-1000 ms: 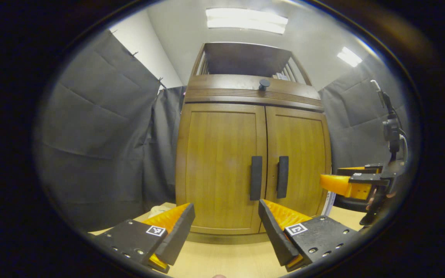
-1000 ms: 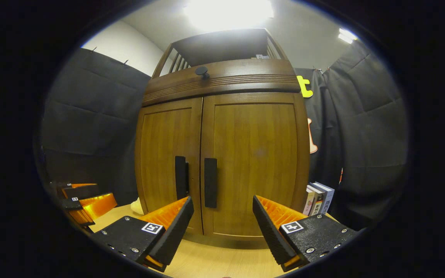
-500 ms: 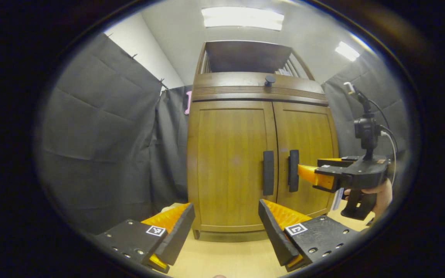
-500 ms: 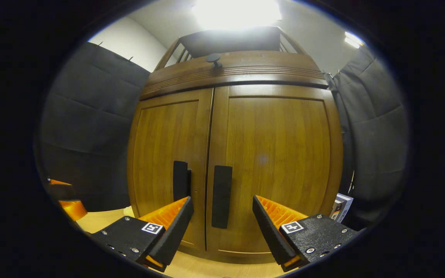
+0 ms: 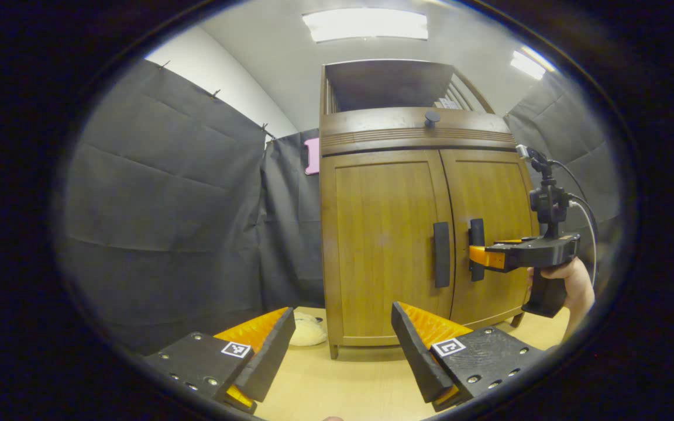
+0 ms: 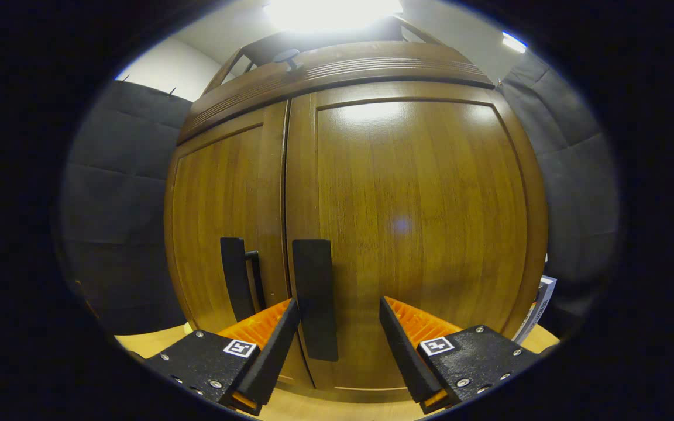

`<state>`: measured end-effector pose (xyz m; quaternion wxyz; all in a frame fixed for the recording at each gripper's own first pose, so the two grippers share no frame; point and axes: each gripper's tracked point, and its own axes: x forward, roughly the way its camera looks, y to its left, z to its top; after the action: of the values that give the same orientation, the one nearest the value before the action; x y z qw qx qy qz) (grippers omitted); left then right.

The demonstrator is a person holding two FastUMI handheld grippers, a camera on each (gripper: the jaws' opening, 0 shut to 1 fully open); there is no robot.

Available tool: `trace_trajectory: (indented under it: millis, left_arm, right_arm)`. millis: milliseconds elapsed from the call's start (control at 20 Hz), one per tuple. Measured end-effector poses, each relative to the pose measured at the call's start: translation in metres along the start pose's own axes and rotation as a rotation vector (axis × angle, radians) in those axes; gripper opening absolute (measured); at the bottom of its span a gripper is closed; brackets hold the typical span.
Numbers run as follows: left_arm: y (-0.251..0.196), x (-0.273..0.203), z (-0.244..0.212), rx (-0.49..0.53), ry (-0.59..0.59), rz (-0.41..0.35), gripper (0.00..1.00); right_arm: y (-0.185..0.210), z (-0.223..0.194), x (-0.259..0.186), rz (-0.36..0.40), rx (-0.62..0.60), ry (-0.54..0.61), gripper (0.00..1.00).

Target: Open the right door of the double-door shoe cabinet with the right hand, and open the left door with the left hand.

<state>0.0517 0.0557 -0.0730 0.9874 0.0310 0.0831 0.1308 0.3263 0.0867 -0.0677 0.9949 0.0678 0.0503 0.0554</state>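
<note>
On the left, our left gripper (image 5: 343, 345) hangs with fingers apart, well short of the shoe cabinet (image 5: 384, 245), whose left door (image 5: 387, 234) and right door (image 6: 413, 222) are closed. Our right gripper (image 6: 337, 339), fingers apart, straddles the right door's handle (image 6: 313, 298).

The cabinet (image 6: 419, 193) ahead of the right gripper (image 6: 337, 339) is brown wood with clear grain, smooth and glossy, catching the ceiling light. Its handle (image 6: 313, 298), between the spread fingers, looks matt black and smooth. The fingers (image 6: 407, 327) are ribbed plastic on rough matt blocks. Left of the left gripper (image 5: 343, 345) hangs creased matt cloth (image 5: 161, 204); the floor (image 5: 343, 386) below looks like pale smooth wood.
</note>
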Motion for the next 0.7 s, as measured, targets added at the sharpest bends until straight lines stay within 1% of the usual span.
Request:
trace_trajectory:
  millis: [50,100,150,200,250,350,400,450,500,550,600,650,700]
  left_arm:
    - [0.0,0.001,0.0,-0.007,0.001,0.001,1.0]
    - [0.001,0.0,0.0,-0.011,0.005,0.001,1.0]
    - [0.001,0.0,0.0,-0.015,0.009,0.002,0.95]
    - [0.001,-0.001,-0.002,-0.017,0.015,0.002,1.0]
    - [0.001,-0.001,-0.002,-0.018,0.019,0.001,0.95]
    - [0.0,-0.001,-0.003,-0.022,0.023,-0.003,0.95]
    - [0.0,0.0,-0.003,-0.025,0.025,-0.006,1.0]
    - [0.0,0.0,-0.003,-0.028,0.028,-0.009,1.0]
    - [-0.002,-0.001,-0.004,-0.032,0.03,-0.013,0.95]
    - [-0.003,0.0,-0.005,-0.04,0.029,-0.018,0.95]
    - [-0.004,0.001,-0.006,-0.051,0.03,-0.025,1.0]
    - [-0.005,0.001,-0.007,-0.063,0.032,-0.033,0.95]
    - [-0.006,0.002,-0.009,-0.072,0.035,-0.042,0.95]
  right_arm:
    - [0.002,0.0,0.002,0.007,0.005,0.001,0.83]
    - [0.003,0.0,0.006,0.009,0.003,0.0,0.76]
    - [0.005,0.0,0.01,0.016,0.006,0.006,0.7]
    - [0.007,-0.003,0.013,0.026,0.015,0.014,0.66]
    - [0.011,-0.004,0.015,0.043,0.033,0.02,0.63]
    - [0.018,-0.006,0.018,0.069,0.07,0.034,0.48]
    - [0.017,-0.005,0.019,0.067,0.076,0.034,0.39]
    - [0.017,-0.006,0.019,0.065,0.07,0.034,0.38]
    - [0.018,-0.007,0.018,0.062,0.052,0.028,0.35]
    - [0.018,-0.007,0.016,0.06,0.027,0.021,0.31]
    - [0.019,-0.006,0.017,0.062,0.013,0.018,0.29]
    - [0.019,-0.007,0.016,0.072,0.018,0.025,0.27]
    - [0.019,-0.008,0.013,0.087,0.028,0.032,0.22]
